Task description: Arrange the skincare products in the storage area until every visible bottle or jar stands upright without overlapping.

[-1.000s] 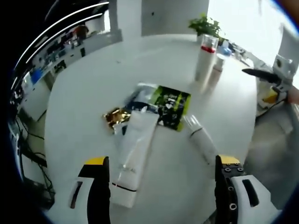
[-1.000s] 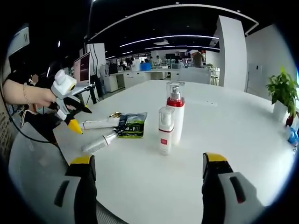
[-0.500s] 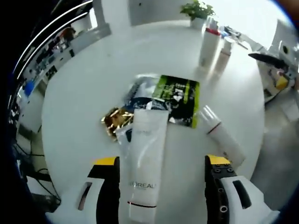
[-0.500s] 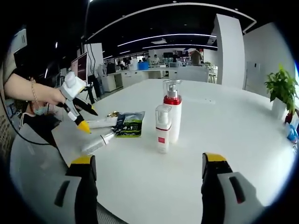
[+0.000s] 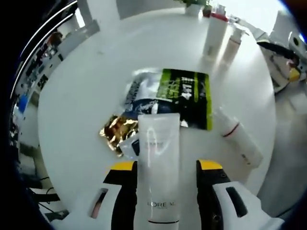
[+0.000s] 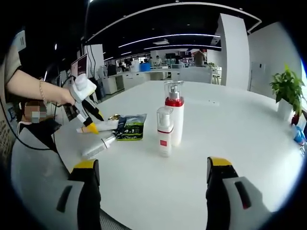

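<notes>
A white L'Oreal tube point(image 5: 158, 163) lies flat on the white table point(image 5: 86, 96), pointing away from me. My left gripper point(image 5: 166, 165) is open with one jaw on each side of the tube; the left jaw is close against it and a gap shows on the right. A small white bottle with a red band point(image 5: 238, 138) lies on its side to the right. Two pump bottles stand upright: a tall one with a red collar point(image 6: 173, 117) and a shorter one point(image 6: 164, 133). My right gripper point(image 6: 152, 165) hangs open over bare table in front of them.
A green-and-black sachet point(image 5: 186, 96), a silvery sachet point(image 5: 140, 93) and a crumpled gold foil packet point(image 5: 115, 130) lie around the tube's far end. A potted plant point(image 6: 287, 91) stands at the table's far right. A person's arm point(image 6: 29, 86) holds the left gripper point(image 6: 88, 120).
The left gripper has come down and forward over the tube, and its jaws have narrowed around it. The right gripper has hardly moved.
</notes>
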The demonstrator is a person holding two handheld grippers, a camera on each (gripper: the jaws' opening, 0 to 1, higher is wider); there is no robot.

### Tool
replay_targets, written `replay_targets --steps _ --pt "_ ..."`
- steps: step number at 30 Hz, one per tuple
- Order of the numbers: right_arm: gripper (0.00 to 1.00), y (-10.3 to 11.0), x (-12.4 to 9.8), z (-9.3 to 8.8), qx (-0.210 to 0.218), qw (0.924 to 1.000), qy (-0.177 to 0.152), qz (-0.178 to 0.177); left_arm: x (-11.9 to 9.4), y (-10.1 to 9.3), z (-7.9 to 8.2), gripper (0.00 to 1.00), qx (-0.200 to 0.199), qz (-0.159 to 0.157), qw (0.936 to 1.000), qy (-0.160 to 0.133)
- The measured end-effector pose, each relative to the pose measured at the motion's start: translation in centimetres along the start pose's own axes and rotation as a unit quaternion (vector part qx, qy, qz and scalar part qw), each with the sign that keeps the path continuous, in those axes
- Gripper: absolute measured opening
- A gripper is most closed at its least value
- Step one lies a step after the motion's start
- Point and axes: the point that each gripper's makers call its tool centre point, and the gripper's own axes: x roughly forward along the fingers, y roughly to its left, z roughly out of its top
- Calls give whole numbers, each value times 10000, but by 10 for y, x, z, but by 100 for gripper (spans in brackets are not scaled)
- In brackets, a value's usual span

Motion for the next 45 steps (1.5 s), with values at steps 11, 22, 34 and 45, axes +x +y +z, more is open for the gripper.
replay_targets --steps 11,22,34,45 --pt "92 -1 0 -1 20 10000 24 -12 5 6 -6 32 119 20 9994 338" --pt "91 -1 1 -2 9 10000 42 -7 6 8 -7 31 120 -17 9990 441" --pt "90 -1 0 -1 -7 10000 32 -21 6 11 -5 28 -174 170 9994 256" --pt "89 3 1 -2 -35 10000 55 67 -8 6 2 28 -265 207 9993 -172"
